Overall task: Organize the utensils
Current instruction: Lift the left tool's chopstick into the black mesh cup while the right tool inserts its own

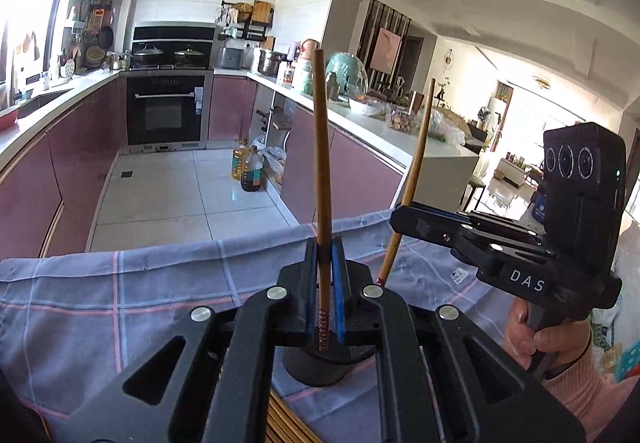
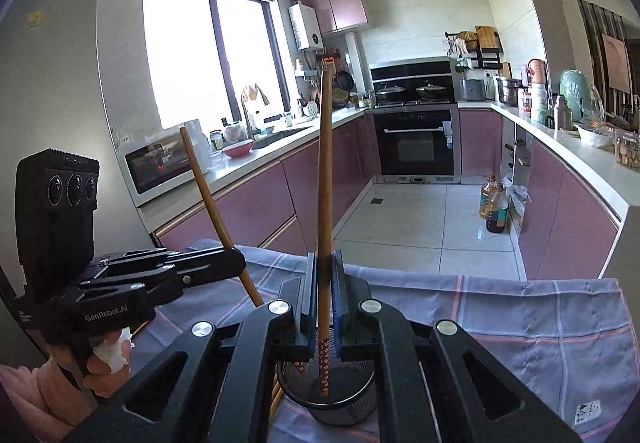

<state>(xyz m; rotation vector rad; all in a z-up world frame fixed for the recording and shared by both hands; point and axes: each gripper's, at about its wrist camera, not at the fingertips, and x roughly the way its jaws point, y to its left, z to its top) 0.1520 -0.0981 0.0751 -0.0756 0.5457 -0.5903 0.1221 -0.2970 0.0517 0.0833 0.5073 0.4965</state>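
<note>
In the left wrist view my left gripper [image 1: 324, 255] is shut on a brown wooden chopstick [image 1: 322, 147] that stands upright, its red-patterned lower end over a black mesh holder [image 1: 316, 371]. At the right, my right gripper [image 1: 400, 217] is shut on a second chopstick [image 1: 418, 151] that leans right. In the right wrist view that right gripper [image 2: 324, 259] holds its chopstick [image 2: 325, 171] upright, tip down in the holder's [image 2: 360, 399] mouth. The left gripper [image 2: 236, 263] comes in from the left with its chopstick [image 2: 204, 183] slanted, its lower end also at the holder.
The holder stands on a blue checked cloth [image 1: 120, 303] over a table. More wooden chopsticks [image 1: 284, 419] lie on the cloth near me. Beyond the table edge are tiled floor, oil bottles [image 1: 248, 171], pink cabinets, an oven [image 2: 416, 143] and a microwave [image 2: 156, 167].
</note>
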